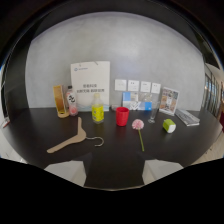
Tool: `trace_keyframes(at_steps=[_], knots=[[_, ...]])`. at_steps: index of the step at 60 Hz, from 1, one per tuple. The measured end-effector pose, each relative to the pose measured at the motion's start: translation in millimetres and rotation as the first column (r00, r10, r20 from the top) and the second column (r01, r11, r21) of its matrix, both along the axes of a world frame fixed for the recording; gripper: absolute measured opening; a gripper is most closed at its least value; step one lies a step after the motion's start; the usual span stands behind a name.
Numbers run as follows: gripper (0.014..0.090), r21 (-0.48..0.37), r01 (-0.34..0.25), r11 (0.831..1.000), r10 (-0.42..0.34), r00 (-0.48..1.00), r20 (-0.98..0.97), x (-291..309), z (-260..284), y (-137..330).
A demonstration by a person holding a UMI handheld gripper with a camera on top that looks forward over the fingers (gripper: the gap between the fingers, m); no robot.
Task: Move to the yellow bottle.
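The yellow bottle [98, 111] stands upright on the dark table [115, 150], in the back row in front of a white paper bag [90, 80]. It holds yellow liquid and has a pale cap. A red cup [122, 116] is just to its right, and a small bottle with a red label [72, 103] is to its left. The bottle is far ahead of me, slightly left of straight ahead. My own fingers are lost in the dark band at the bottom of the view.
A tall amber container [60, 101] stands at the row's left end. A wooden hanger [75, 140] and a pink flower [138, 126] lie nearer to me. A glass [152, 112], a green and white cube [169, 125] and brochures [187, 117] sit to the right.
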State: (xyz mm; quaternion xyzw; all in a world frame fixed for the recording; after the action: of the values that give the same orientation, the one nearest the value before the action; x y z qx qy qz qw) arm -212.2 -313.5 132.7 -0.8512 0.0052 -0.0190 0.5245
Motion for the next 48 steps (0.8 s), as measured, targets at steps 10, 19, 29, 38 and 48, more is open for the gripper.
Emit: trace_keyframes(at_steps=[10, 19, 29, 38, 48], knots=[[0.0852, 0.0, -0.014, 1.0, 0.014, 1.0, 0.015, -32.4, -2.9, 27.3], [0.0853, 0.018, -0.028, 0.999, 0.027, 0.999, 0.03, -47.7, -3.7, 72.3], [0.0851, 0.018, -0.045, 0.999, 0.045, 0.998, 0.042, -60.3, -14.0, 141.7], [0.0853, -0.007, -0.048, 0.999, 0.048, 0.998, 0.035, -67.7, -29.0, 207.0], [0.0856, -0.043, -0.046, 0.998, 0.048, 0.998, 0.037, -69.9, -45.6, 251.6]])
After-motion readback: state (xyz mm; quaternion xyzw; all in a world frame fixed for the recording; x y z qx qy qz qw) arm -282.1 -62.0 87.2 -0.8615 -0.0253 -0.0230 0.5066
